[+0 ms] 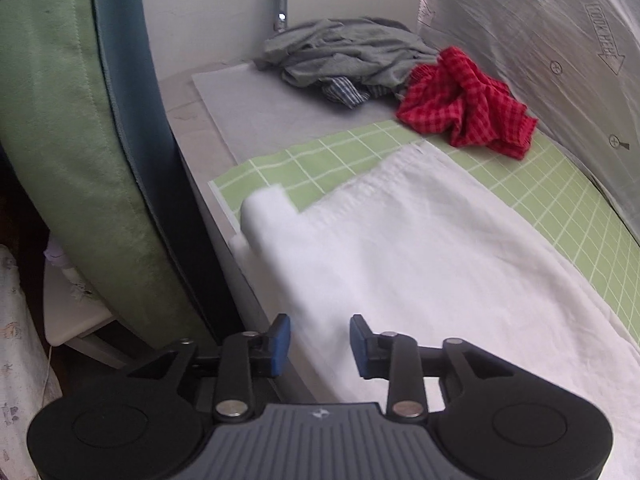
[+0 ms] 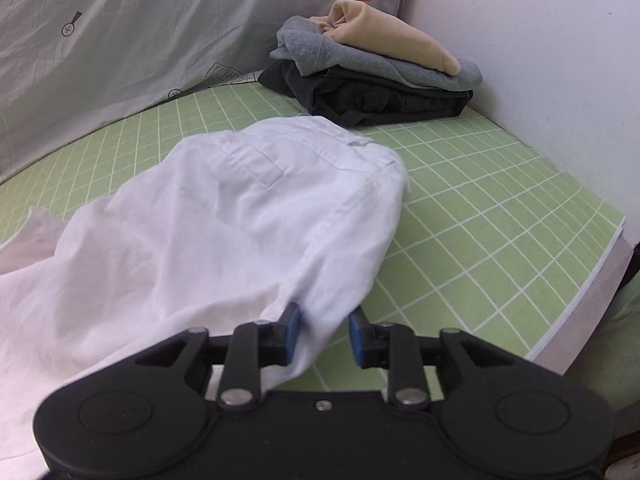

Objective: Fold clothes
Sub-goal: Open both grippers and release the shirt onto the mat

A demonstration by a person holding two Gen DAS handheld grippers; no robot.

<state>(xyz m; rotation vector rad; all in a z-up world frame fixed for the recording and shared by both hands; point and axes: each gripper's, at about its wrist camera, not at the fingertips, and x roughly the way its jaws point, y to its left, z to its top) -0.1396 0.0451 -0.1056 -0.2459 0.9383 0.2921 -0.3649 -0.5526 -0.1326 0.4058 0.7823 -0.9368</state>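
1. A green grid mat (image 2: 500,216) covers the worktop (image 1: 224,120), which stands against a white wall (image 2: 540,60) and a grey printed sheet (image 1: 540,40).
2. One white garment (image 2: 208,216) lies lengthwise along the mat's near edge. One folded stack (image 2: 380,76) of three pieces sits in a far corner. One grey heap (image 1: 344,56) and one red checked cloth (image 1: 464,100) lie at the opposite end.
3. The left hand-held gripper (image 1: 320,344) is open above the garment. The right hand-held gripper (image 2: 324,336) is open, with cloth loose between its pads.

Your right tool (image 2: 320,334) hangs with its blue pads (image 2: 291,332) parted, a fold of the white garment (image 2: 224,216) lying loose between them. The garment sprawls over the green grid mat (image 2: 480,208). Behind it sits a stack of folded clothes (image 2: 372,68) by the wall.
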